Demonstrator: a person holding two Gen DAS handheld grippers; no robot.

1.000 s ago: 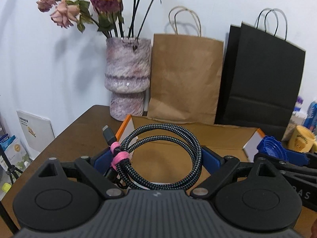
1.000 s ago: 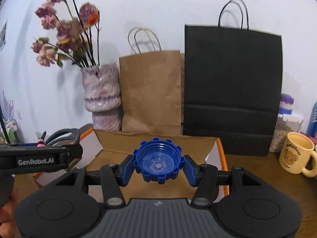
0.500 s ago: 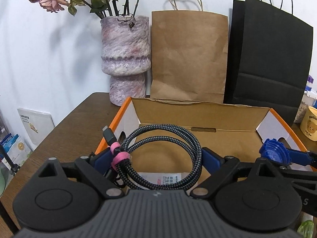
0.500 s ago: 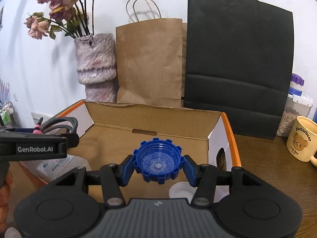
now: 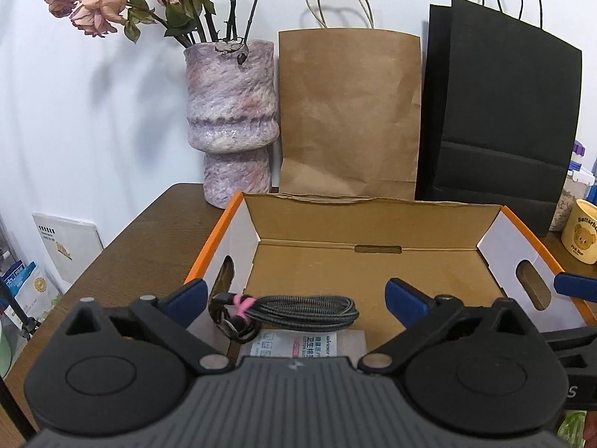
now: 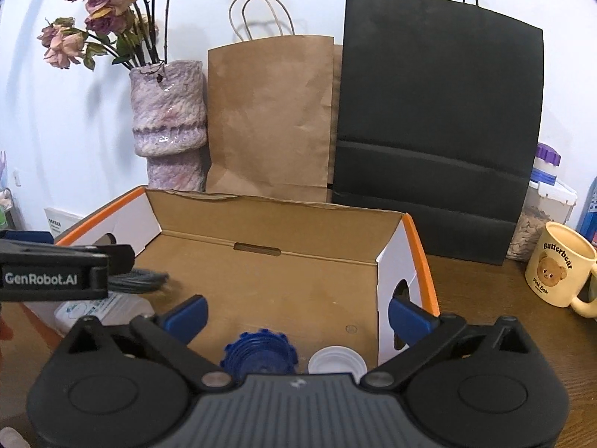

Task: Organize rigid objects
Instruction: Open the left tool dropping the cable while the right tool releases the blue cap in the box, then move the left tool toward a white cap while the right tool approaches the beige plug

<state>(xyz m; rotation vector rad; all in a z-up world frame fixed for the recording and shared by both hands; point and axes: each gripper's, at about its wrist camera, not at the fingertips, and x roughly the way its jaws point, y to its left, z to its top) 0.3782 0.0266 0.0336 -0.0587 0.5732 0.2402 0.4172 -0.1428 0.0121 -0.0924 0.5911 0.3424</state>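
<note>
Cardboard forms the open box (orange-edged, with cut-out hand holes in its end walls) into which we are sorting the rigid items. Both tools hover over its near side with nothing in them.

**State of the tongs.** Our left gripper has its jaws wide apart and empty. Our right gripper is likewise spread and holds nothing.

**Risks from this position.**
- The coiled braided cable lies just below and between the left jaws. If we close or lower them, the tips may snag the coil or its pink tie and drag it back out.
- The coil rests partly on a white labelled packet, a slick base on which it could slide if nudged.
- The blue ribbed cap and the white cap sit close together near the right end wall. A careless withdrawal could knock one against the other or tip the blue cap.
- Both tools share the box opening, so they may collide if drawn out together.

**Position of the task items.** The cable lies on the box floor at the near left, between the left jaws and touching neither. The blue cap lies on the floor below the right jaws, nearer the left one, partly hidden by the tool body. The white cap lies just beside it.
</note>
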